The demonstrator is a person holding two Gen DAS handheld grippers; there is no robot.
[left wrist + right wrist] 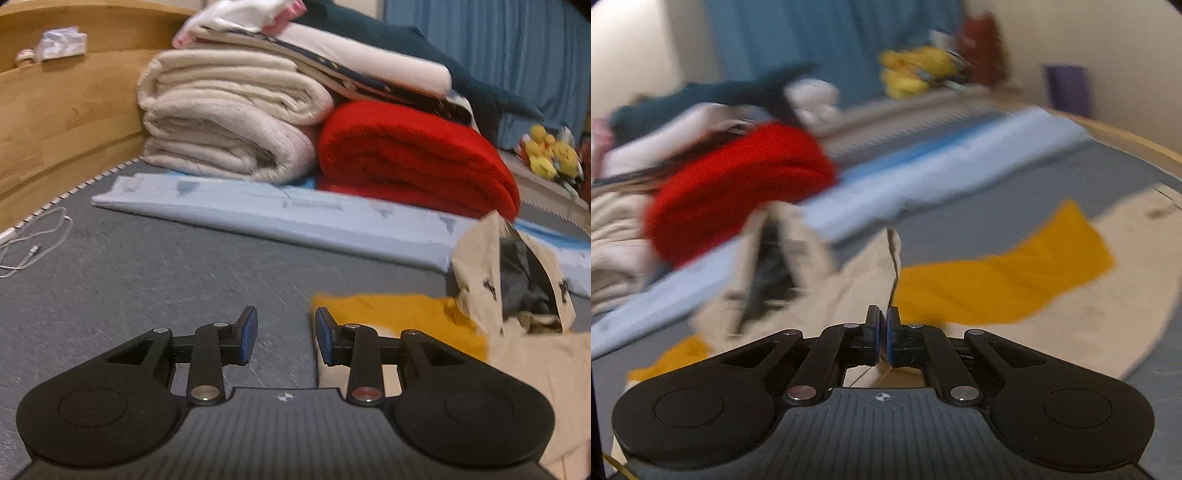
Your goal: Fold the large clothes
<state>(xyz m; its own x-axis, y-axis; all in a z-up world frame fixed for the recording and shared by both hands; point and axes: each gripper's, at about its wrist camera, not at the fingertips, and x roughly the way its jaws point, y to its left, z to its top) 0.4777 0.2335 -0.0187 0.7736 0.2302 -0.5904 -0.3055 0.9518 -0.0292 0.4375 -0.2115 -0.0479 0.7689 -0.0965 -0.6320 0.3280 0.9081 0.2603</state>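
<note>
A beige garment with mustard-yellow panels [402,317] lies on the grey mattress [147,280], at the right of the left wrist view. My left gripper [285,334] is open and empty, its right finger at the garment's left edge. In the blurred right wrist view the garment [1004,284] spreads ahead and to the right. My right gripper [882,334] is shut on a raised fold of its beige cloth [864,273], which rises ahead of the fingers. A crumpled part with a dark lining [517,273] stands up at the right.
A stack of folded blankets, cream [229,122] and red [413,155], sits on a light blue pad [280,218] behind the garment. A wooden bed frame [62,110] runs along the left. A white cable [33,247] lies at the left. Yellow plush toys [550,155] sit far right.
</note>
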